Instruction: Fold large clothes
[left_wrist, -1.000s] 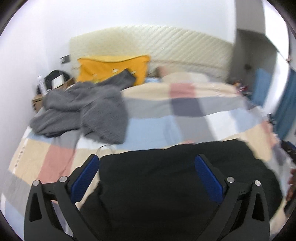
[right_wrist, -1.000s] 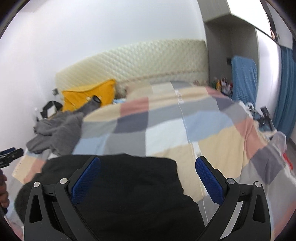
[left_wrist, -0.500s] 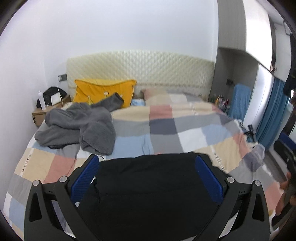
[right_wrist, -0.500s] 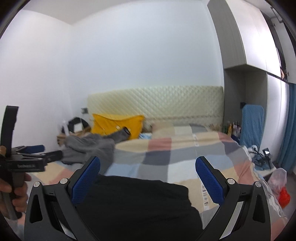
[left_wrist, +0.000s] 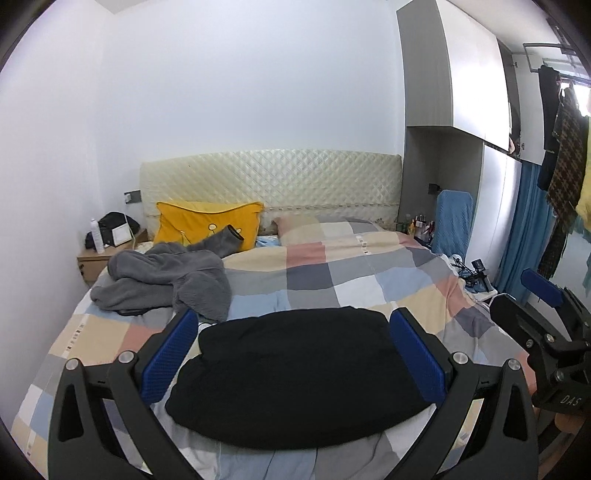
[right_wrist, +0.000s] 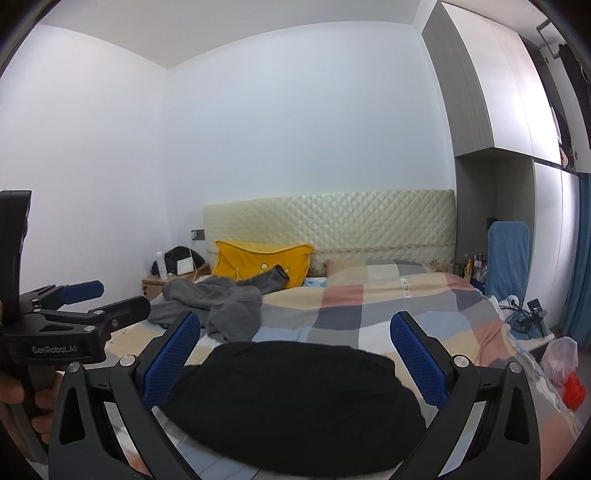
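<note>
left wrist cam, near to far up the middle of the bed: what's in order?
Left gripper → black garment → checked quilt → pillow → headboard → wall.

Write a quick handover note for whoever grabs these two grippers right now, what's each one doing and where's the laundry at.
Left gripper: open, empty, above the bed.
Right gripper: open, empty, alongside it.
Black garment: lies in a compact folded bundle at the near end of the bed; looks done.
Grey garment: crumpled, unfolded, near the yellow pillow.
Left to do: likely spread and fold the grey one.
</note>
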